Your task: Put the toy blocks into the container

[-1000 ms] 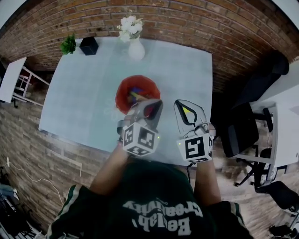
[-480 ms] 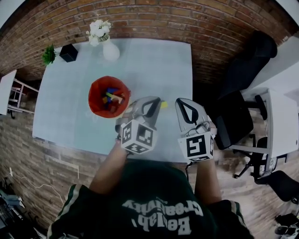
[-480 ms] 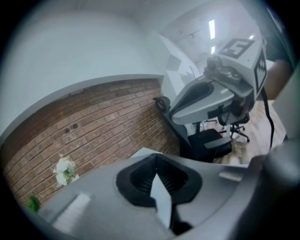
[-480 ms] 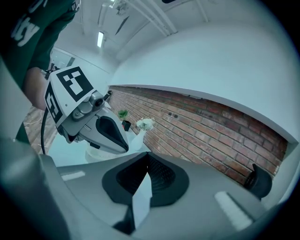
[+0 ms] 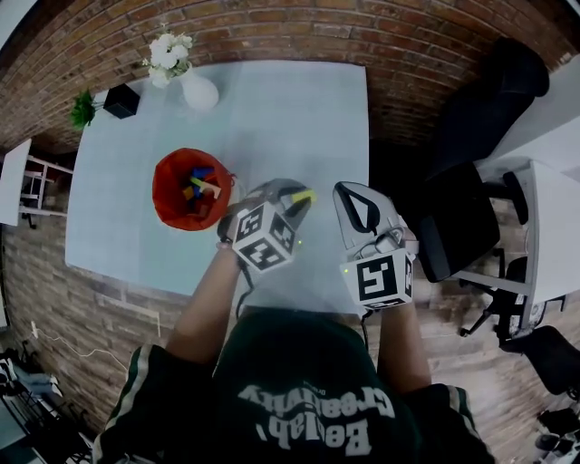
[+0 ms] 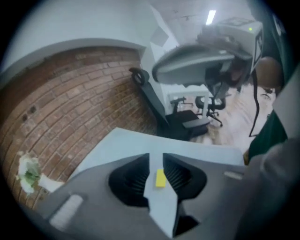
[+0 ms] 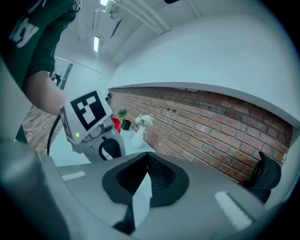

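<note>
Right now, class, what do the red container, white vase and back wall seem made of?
Red container: perhaps soft fabric or plastic, matte, rim uneven. White vase: probably glazed ceramic, smooth and pale. Back wall: brick, rough, visible mortar lines.

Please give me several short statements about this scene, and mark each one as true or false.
1. The red container holds several toy blocks. True.
2. A yellow block lies on the table, between the left claw's jaws. True; the jaws, just opening, do not press it.
3. The right claw grips a block. False: its jaws are together, with nothing between.
4. The white vase stands inside the container. False: it stands apart from it, nearer the brick wall.
</note>
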The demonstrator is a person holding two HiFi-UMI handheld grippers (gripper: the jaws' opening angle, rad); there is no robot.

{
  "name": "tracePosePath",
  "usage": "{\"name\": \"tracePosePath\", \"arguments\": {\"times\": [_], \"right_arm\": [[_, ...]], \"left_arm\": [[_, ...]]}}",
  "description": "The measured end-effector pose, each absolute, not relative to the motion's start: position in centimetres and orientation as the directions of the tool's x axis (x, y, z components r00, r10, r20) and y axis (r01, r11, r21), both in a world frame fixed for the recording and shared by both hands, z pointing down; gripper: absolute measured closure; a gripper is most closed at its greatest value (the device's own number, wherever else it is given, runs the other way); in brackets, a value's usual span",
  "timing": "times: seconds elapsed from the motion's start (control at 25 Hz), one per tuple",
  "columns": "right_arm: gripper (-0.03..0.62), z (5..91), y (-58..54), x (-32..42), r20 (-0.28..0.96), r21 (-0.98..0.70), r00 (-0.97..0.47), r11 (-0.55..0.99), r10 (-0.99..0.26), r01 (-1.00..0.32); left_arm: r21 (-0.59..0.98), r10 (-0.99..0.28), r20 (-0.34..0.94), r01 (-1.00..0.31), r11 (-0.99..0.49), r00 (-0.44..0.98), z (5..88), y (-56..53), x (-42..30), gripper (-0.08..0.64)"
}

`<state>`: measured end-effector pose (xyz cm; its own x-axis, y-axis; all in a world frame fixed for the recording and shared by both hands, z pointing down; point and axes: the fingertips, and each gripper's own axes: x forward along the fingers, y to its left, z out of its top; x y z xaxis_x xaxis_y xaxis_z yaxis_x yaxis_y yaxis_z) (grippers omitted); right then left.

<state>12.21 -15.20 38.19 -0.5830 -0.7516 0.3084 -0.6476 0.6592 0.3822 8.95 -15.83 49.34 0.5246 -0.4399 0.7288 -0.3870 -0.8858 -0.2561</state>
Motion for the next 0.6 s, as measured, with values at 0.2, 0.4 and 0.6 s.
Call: {"name": "tracePosePath", "arguments": {"times": [0.2,0.4,0.6], "right_arm": [[0.586,39.8,-16.3,12.9,0.329,0.36,-0.583,0.669,-0.743,-0.65],[0.586,41.1,-17.3,14.0,0.355,0.344,-0.565,0.666,-0.744,-0.661],[0.586,42.4,-17.8,14.7,0.387,0.338,-0.554,0.672,-0.737,-0.659]], "left_arm": [[-0.129,-0.234,0.88,-0.266,-0.955,0.412,57.2,-16.8,8.7,0.417],[-0.055,-0.136,0.924,-0.228,-0.972,0.357,61.9,-18.1,8.7,0.403],[-0.015,-0.082,0.94,-0.2,-0.98,0.33,64.7,-18.5,9.3,0.399]]}}
